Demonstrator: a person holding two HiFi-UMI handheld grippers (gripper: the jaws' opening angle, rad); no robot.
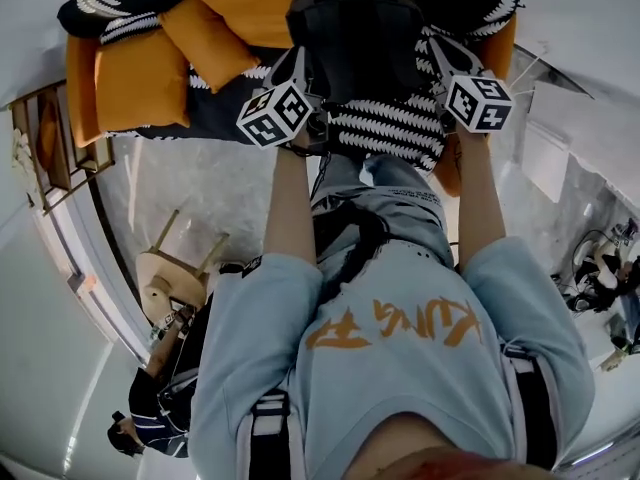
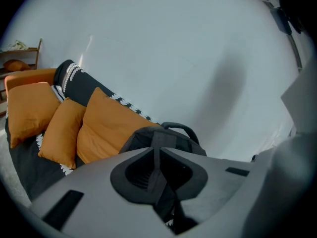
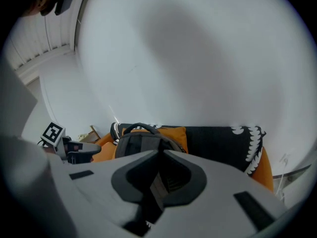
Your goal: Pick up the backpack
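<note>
The dark grey backpack (image 1: 355,38) hangs in front of me over the sofa, between my two grippers. My left gripper (image 1: 316,103) is shut on one of its shoulder straps (image 2: 161,150), and the right gripper (image 1: 436,66) is shut on the other strap (image 3: 156,185). In the left gripper view the left gripper (image 2: 159,168) pinches the strap, with the backpack (image 2: 166,135) and its top handle just beyond. The right gripper view shows the right gripper (image 3: 159,176) closed the same way below the backpack (image 3: 141,144). The bag's lower part is hidden.
Behind the bag stands an orange sofa (image 1: 80,88) with orange cushions (image 1: 140,78) and a black-and-white throw (image 1: 395,128). A wooden stool (image 1: 165,280) and a shelf (image 1: 45,148) are on the left. Another person (image 1: 150,408) crouches at lower left.
</note>
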